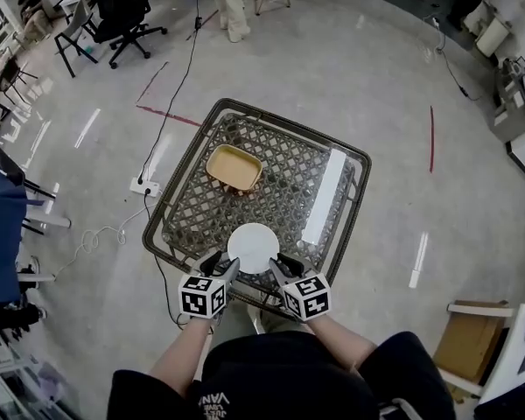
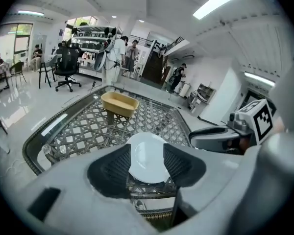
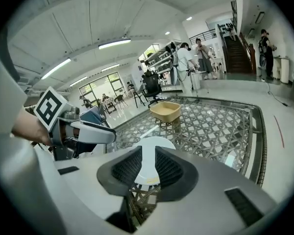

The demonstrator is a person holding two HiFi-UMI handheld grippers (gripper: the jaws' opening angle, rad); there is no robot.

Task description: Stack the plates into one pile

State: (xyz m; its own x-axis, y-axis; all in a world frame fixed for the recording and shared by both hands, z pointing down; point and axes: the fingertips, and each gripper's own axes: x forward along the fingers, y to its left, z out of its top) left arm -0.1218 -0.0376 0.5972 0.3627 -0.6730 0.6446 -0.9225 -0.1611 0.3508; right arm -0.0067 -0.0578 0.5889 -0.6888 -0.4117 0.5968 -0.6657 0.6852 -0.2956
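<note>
Plate (image 1: 253,247) lies just ahead btwn L gripper (image 1: 220,266) & R gripper (image 1: 283,263), equally near; both part-open, gripping nothing; tan dish (image 1: 234,166) farther on.

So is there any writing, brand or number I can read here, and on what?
No text reads clearly.
White print on the black shirt: too small and blurred to read.
Cubes on the left tool and right tool: black-and-white square marker patterns only, no letters.
</note>
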